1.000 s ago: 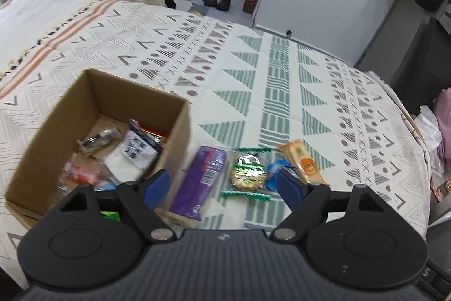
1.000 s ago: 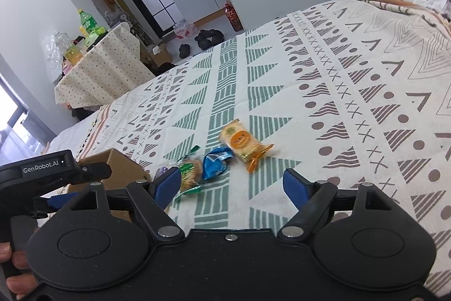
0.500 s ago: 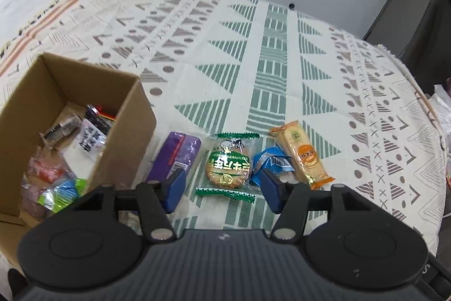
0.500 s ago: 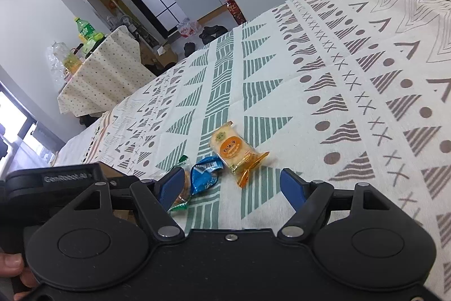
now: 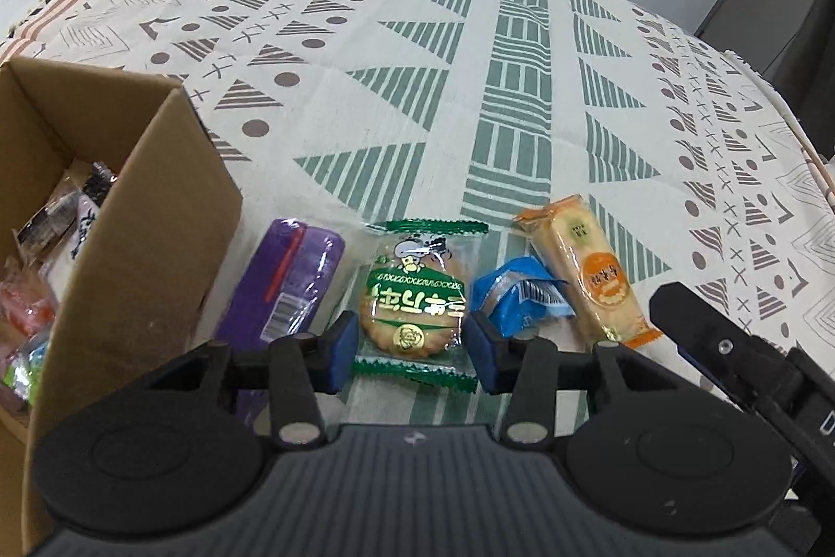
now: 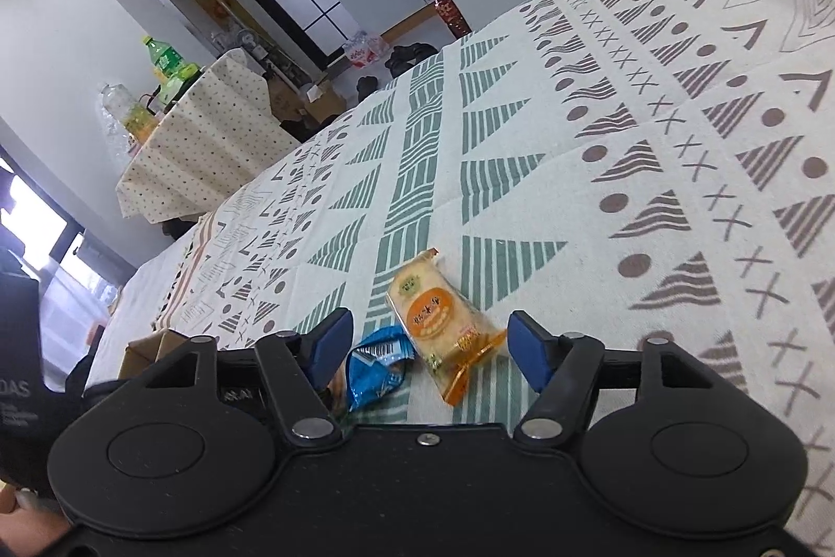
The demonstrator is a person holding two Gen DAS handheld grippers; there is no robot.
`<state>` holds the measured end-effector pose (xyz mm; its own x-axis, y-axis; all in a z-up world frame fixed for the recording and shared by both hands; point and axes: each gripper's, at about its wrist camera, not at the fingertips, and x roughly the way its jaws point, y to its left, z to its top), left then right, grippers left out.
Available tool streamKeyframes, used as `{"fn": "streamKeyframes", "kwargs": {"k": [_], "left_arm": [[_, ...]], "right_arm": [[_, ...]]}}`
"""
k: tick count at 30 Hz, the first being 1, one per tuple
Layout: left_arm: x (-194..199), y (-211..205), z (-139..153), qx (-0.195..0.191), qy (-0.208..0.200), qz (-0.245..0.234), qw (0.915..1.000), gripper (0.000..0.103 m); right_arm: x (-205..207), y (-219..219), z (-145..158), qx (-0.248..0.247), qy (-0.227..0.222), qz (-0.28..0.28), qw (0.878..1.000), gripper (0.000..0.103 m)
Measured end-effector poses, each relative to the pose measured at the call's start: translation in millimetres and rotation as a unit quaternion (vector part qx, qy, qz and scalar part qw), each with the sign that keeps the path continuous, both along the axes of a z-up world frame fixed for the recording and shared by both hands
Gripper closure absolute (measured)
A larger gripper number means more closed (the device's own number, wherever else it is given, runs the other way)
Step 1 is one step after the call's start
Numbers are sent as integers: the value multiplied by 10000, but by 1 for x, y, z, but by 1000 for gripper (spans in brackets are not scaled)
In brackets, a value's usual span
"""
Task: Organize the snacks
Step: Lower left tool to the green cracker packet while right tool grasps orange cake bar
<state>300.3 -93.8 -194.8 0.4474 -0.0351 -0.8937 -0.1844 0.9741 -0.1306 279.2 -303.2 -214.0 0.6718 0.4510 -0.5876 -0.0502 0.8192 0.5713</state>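
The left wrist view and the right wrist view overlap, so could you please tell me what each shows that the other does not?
Only the left wrist view shows the purple packet, the green cookie packet between the open left gripper fingers, and the snacks inside the cardboard box. Only the right shows the open right gripper. Both show the blue packet and orange packet.

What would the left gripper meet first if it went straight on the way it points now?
Probably the round biscuit in its clear, green-edged wrapper, lying between the open fingers of the left gripper; depth is uncertain.
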Motion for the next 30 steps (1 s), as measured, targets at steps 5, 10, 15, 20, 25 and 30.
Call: {"fn": "streamKeyframes", "kwargs": {"k": [5,10,15,20,25,30], "left_arm": [[6,-3,-4,89,-48,-21,9999,54],[12,2,-15,-63,83,92,9999,49],[10,0,-16,11,17,72,10000,50],[7,0,-13,-4,14,60,10000,54],[0,-1,-9,-61,29,27,10000,56],[-10,-2,-5,-119,89,-30,9999,56]], "right_arm": [[9,7,-5,-45,-38,120,9999,38],[18,14,-9,-146,-53,193,9997,37],[23,22,-15,-327,38,302,9990,38],[21,25,-24,-544,335,416,9971,64],[12,24,-20,-670,424,401,9960,71],[1,16,-16,-797,544,168,9952,72]]}}
